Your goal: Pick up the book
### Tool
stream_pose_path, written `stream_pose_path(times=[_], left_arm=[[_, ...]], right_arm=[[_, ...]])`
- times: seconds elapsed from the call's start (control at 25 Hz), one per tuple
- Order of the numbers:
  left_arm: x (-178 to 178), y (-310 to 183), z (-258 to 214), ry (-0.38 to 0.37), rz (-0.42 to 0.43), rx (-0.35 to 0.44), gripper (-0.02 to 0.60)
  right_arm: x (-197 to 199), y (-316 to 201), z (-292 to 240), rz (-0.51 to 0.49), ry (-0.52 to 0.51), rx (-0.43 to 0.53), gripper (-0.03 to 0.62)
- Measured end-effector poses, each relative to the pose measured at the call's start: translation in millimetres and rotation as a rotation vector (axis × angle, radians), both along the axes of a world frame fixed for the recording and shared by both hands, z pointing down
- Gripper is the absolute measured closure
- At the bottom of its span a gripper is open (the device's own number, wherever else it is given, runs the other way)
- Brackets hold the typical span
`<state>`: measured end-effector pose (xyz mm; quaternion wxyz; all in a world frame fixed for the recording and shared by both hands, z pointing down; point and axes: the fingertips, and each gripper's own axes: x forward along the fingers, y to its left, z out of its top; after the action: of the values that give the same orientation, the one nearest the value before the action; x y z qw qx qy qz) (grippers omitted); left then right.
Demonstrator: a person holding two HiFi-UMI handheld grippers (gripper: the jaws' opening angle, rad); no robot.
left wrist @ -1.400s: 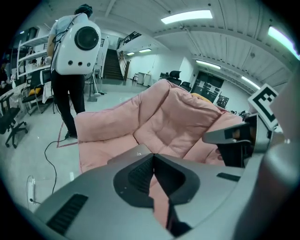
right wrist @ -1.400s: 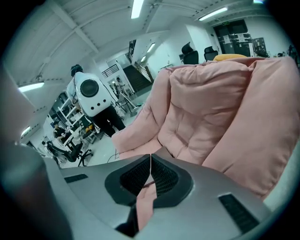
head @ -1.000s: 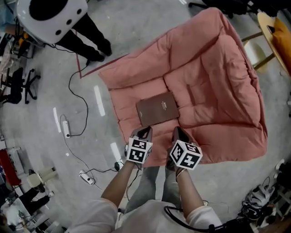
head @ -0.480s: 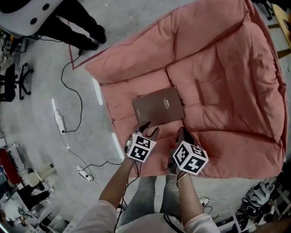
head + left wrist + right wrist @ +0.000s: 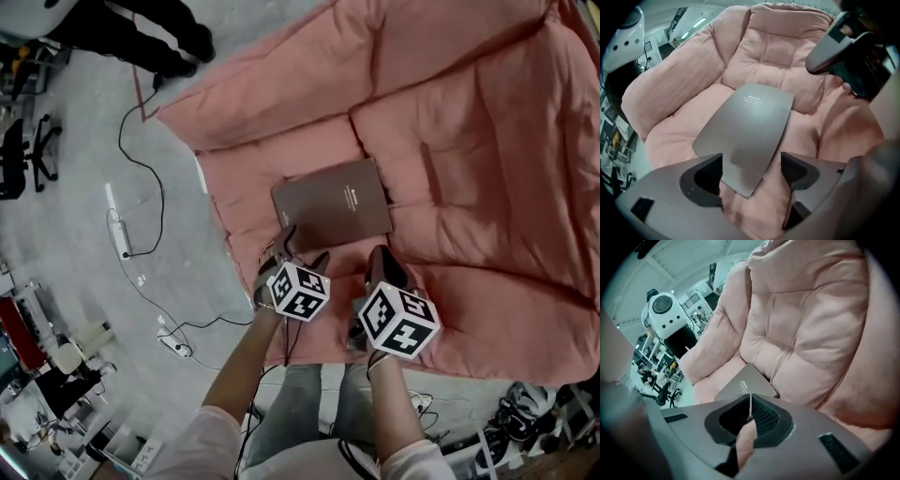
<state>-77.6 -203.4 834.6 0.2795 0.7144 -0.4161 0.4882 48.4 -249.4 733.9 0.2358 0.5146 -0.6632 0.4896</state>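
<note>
A grey floor carries a big pink padded lounge cushion with raised, quilted sides. A black cable runs over the floor to the cushion's left.

The brown book lies flat, cover up, on the cushion's low seat part, near its front edge. Its spine side rests against the fold where the seat meets the puffed back.

Both tools point steeply down at the near edge of the book. The left tool hangs over the book's near left corner. Its jaws are opening and stand wide. That corner lies between them in the left gripper view, and neither pad presses on it. The right tool hangs just beside it, at the book's near right part. Its jaws are together and clamp nothing, with the book just beyond their tips in the right gripper view.
</note>
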Motion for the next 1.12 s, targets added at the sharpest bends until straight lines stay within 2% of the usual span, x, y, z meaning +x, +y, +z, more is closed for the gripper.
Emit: stream_pose_path(times=[0.28, 0.52, 0.68, 0.92, 1.04, 1.12], left_arm=[[-11, 2, 35, -0.125, 0.001, -0.034, 0.172], [-19, -6, 53, -0.188, -0.013, -0.035, 0.166], [-26, -14, 51, -0.180, -0.023, -0.036, 0.152], [-37, -23, 16, -0.150, -0.062, -0.001, 0.152], [-43, -33, -9, -0.157, -0.067, 0.052, 0.153], [-51, -47, -29, -0.152, -0.101, 0.107, 0.155]], right_arm=[[1, -2, 10, 0.018, -0.041, -0.011, 0.562], [1, -5, 19, 0.042, -0.062, -0.027, 0.562], [-2, -6, 20, 0.041, -0.070, -0.029, 0.562], [2, -8, 12, 0.072, -0.103, -0.026, 0.562], [4, -10, 4, 0.078, -0.104, -0.014, 0.562], [6, -12, 0, 0.083, -0.102, -0.005, 0.562]])
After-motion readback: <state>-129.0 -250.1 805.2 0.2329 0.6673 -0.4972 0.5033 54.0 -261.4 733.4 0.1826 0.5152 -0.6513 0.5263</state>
